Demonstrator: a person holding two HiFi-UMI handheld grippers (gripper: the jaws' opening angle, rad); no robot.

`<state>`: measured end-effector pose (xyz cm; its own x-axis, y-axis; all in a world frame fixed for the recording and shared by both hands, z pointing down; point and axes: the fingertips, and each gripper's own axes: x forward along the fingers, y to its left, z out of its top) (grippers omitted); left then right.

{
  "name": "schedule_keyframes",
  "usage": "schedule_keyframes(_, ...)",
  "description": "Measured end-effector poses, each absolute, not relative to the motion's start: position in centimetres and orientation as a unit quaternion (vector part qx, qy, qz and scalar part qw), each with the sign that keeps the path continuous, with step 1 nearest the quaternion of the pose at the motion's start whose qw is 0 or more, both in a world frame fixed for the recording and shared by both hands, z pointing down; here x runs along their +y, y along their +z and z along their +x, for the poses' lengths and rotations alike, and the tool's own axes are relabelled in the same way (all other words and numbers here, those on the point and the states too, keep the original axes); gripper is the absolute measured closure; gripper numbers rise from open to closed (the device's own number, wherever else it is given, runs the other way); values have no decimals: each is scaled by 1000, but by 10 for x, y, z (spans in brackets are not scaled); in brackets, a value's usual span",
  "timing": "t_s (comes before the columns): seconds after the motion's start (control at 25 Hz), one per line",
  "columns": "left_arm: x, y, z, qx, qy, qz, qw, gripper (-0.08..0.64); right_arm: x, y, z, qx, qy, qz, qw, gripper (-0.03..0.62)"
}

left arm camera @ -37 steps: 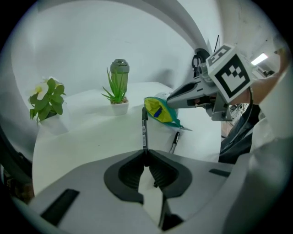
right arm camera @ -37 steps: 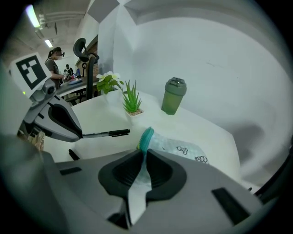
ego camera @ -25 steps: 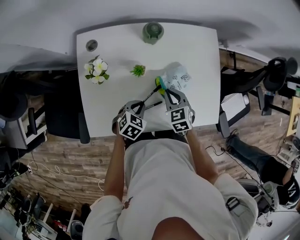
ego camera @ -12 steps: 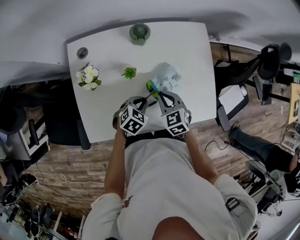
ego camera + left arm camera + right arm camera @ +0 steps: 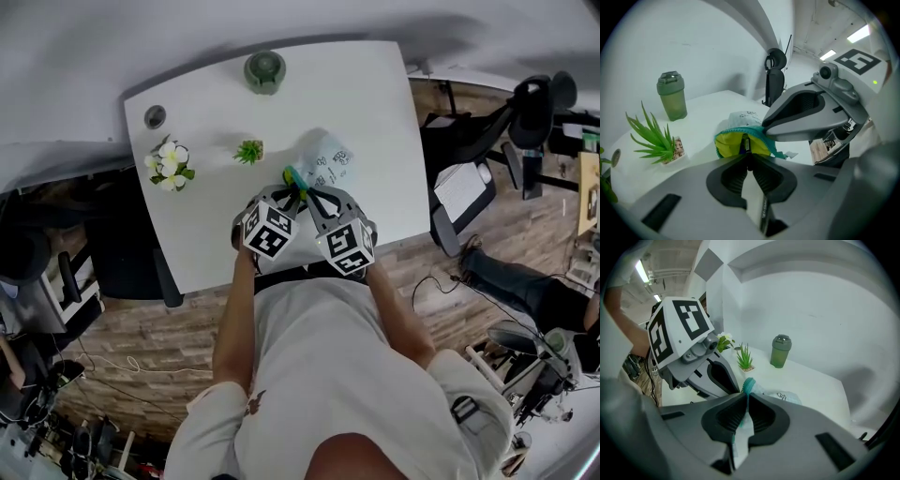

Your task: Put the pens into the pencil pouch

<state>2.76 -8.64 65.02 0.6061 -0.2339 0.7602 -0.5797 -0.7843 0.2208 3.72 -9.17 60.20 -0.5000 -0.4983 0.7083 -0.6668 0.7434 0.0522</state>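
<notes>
L gripper (image 5: pixel 747 155) jaws clamped on black pen (image 5: pixel 746 144), tip in pencil pouch (image 5: pixel 726 145) open yellow-lined mouth. R gripper (image 5: pixel 746 401) pinches pouch's teal rim. Pouch lies on white desk (image 5: pixel 216 225).

You have no words or numbers here that read clearly. The pencil pouch (image 5: pixel 330 159) carries dark print on its pale side, too small and blurred to make out. The pen (image 5: pixel 746 146) clamped in your left hand-held gripper (image 5: pixel 748 154) has fine lettering along its barrel, also illegible. The marker cubes (image 5: pixel 269 232) on it and on your right hand-held gripper (image 5: pixel 744 397) show only black-and-white square patterns, no letters.
</notes>
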Motion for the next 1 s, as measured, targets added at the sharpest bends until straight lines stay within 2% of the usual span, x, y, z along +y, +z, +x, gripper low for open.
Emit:
schedule_keyframes(0.36, -98, 657, 43, -245, 340, 882, 214, 524, -90, 601, 39, -860, 118, 337, 366, 571)
schedule_keyframes(0.56, -93, 654, 36, -253, 337, 880, 218, 448, -91, 601, 39, -860, 114, 335, 368, 571)
schedule_keyframes(1.0, -63, 644, -7, -297, 338, 866, 218, 419, -85, 607, 35, -861, 100, 320, 383, 571)
